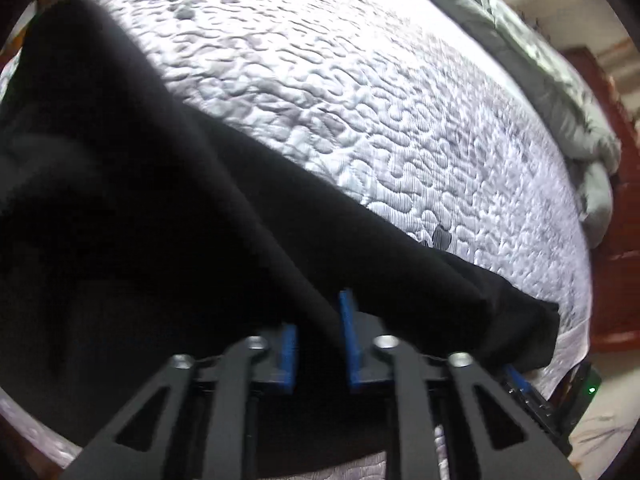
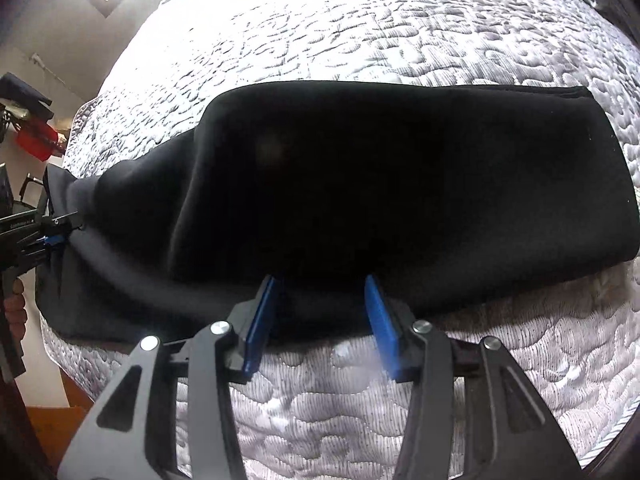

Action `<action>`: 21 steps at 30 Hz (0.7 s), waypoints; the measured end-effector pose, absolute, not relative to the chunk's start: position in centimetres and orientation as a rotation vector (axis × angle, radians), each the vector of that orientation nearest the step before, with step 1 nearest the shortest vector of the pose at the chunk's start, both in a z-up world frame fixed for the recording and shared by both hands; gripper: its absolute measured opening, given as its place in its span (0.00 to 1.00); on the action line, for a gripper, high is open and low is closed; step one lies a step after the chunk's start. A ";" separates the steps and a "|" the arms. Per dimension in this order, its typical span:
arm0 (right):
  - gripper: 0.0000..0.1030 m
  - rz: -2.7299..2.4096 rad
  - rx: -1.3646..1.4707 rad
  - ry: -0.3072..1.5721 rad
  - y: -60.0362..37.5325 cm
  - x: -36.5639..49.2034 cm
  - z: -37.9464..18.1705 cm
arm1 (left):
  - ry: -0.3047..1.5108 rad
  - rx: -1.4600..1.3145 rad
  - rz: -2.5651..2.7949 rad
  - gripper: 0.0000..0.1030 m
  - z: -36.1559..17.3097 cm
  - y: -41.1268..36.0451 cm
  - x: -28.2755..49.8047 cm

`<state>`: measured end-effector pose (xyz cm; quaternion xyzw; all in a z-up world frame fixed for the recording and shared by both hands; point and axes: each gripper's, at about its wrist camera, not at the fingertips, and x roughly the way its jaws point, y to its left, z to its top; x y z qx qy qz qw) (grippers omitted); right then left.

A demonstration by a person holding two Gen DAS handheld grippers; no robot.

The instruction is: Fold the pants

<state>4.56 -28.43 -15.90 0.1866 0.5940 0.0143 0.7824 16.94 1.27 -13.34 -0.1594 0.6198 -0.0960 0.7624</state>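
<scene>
Black pants [image 2: 400, 184] on quilted mattress [image 2: 360, 40]: left claw [image 1: 320, 332] pinching a fold; right claw [image 2: 320, 308] wide, edge between fingers.

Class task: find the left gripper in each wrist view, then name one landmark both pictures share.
Left wrist view: left gripper at bottom centre, closed on the black pants.
Right wrist view: it sits at the far left edge, gripping the pants' end.
Shared landmark: the white quilted bedspread.

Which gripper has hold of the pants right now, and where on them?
The left gripper is pinched on the black pants at a bunched fold near one end. The right gripper is open at their near edge, gripping nothing.
</scene>
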 end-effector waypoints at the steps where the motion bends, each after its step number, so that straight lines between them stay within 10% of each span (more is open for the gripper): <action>1: 0.44 0.033 0.404 1.283 -28.5 4.5 -16.0 | 1.316 -0.356 -0.215 0.11 -13.1 1.6 16.3; 10: 0.45 0.034 0.364 1.324 -28.4 5.3 -15.4 | 0.964 -0.243 -0.119 0.11 -11.7 0.3 3.0; 21: 0.50 0.269 0.172 1.304 -18.2 5.8 -12.5 | 0.958 -0.254 -0.143 0.11 -13.9 -0.1 1.6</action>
